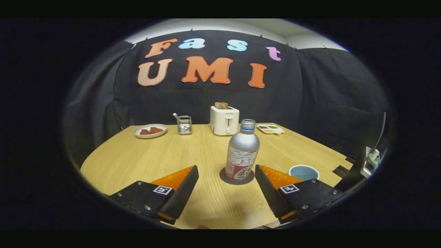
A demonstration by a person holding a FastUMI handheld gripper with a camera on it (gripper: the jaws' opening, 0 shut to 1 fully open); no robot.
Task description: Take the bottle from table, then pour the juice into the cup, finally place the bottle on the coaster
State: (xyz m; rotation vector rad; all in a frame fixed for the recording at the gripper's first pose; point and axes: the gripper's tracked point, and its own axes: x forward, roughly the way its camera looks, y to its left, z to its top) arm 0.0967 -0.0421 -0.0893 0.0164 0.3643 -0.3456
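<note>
Gripper point(226, 172) with square tags, screws

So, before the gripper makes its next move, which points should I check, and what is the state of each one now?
1. Gripper fingers open wide, touching nothing: ok.
2. Bottle upright, just ahead of the fingers, in line with the gap: ok.
3. Bottle stands on the dark coaster: ok.
4. Bottle mouth open, no cap on it: ok for pouring, but spills if knocked.
5. Cup upright, beside the right finger, apart from the bottle: ok.
6. Juice level in bottle and cup: cannot tell.
</note>
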